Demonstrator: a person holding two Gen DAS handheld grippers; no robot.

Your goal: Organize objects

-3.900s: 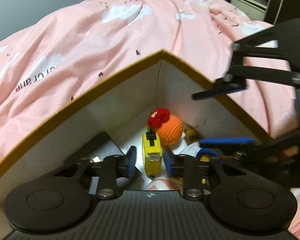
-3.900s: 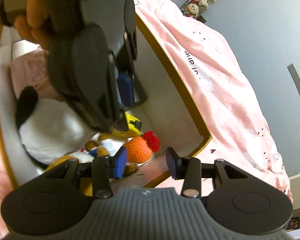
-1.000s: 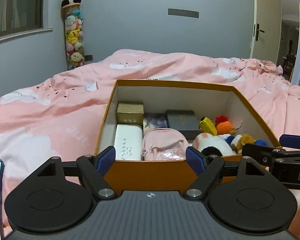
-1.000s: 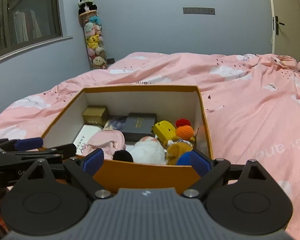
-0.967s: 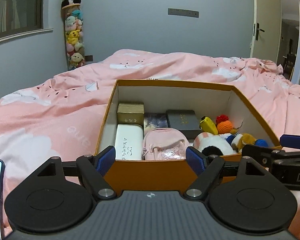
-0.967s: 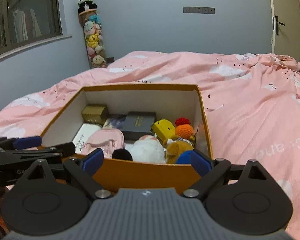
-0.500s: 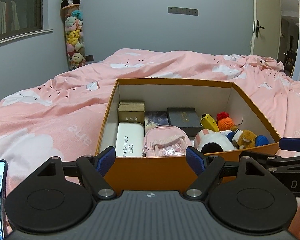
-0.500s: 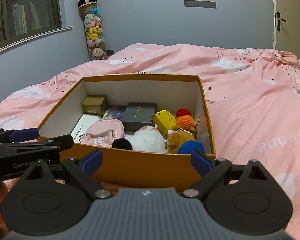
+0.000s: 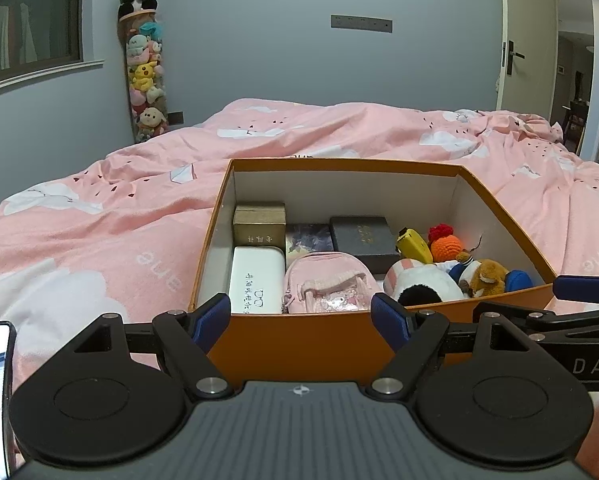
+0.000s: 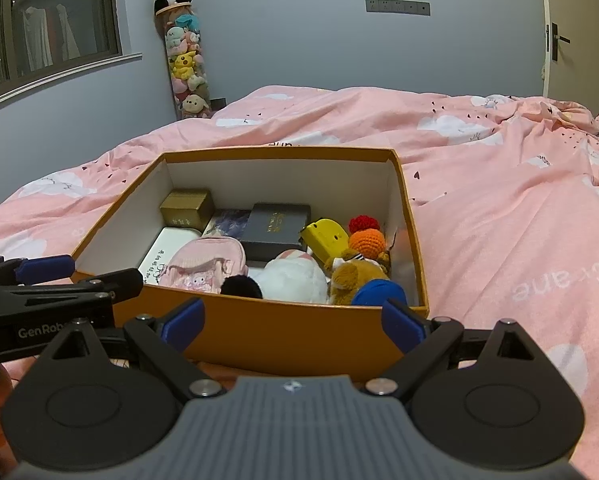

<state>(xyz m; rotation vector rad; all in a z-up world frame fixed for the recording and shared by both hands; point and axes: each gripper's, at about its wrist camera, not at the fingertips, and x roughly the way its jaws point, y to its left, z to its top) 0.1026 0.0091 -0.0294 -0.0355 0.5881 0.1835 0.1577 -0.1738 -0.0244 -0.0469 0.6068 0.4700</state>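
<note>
The left hand-held gripper (image 9: 301, 318) hangs just short of the box's (image 9: 299, 344) near wall, its blue pads spread wide with nothing between them. The right hand-held gripper (image 10: 293, 320) sits beside it at the same wall, equally wide apart and empty.

The orange box rests on the bed (image 9: 99, 232), over the pink quilt. Inside, along the left wall, lie a white case (image 9: 255, 282) and behind it a gold box (image 9: 259, 226). A pink pouch (image 9: 325, 282) sits in the middle near the front, with a dark box (image 9: 363, 236) behind. To the right are a white plush (image 9: 419, 280), a yellow tape measure (image 9: 413, 244), an orange crochet ball (image 9: 445, 248) and a brown plush (image 9: 487, 276), crowded together.

A tube of plush toys (image 9: 145, 72) stands against the far wall.
</note>
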